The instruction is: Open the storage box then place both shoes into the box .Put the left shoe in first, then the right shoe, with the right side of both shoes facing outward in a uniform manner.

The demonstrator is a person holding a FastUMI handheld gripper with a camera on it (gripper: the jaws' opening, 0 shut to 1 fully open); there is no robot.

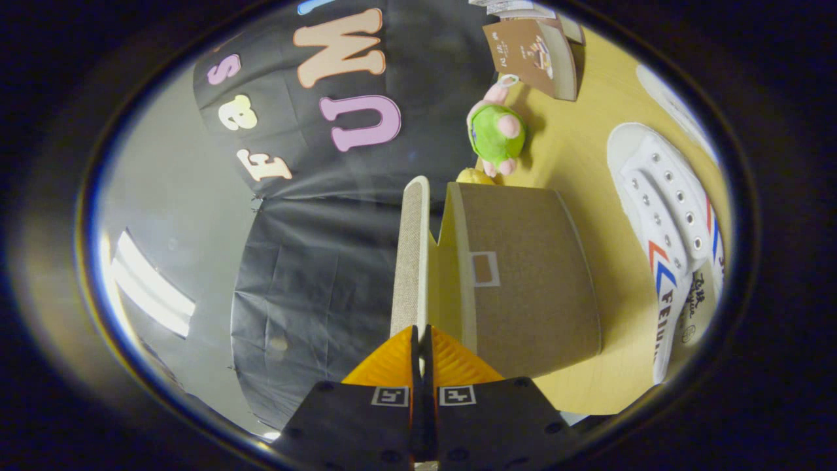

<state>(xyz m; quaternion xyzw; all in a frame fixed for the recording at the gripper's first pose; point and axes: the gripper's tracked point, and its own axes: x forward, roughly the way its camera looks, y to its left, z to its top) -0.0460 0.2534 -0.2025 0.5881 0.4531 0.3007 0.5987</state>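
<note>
A brown fabric storage box (523,281) stands on the wooden table (588,163), seen with the view rolled on its side. Its lid (410,255) is swung up and away from the box body, leaving a narrow gap to the yellowish inside. My gripper (422,335) is shut on the free edge of the lid, both fingers pressing on it. A white canvas shoe (673,229) with red and blue stripes lies on the table beyond the box. Part of a second white shoe (673,98) shows past it.
A green and pink plush toy (497,131) sits on the table behind the box, with a small yellow object (474,175) touching the box's far end. Several books (536,52) stand further back. The black cloth wall (314,275) hangs behind the lid.
</note>
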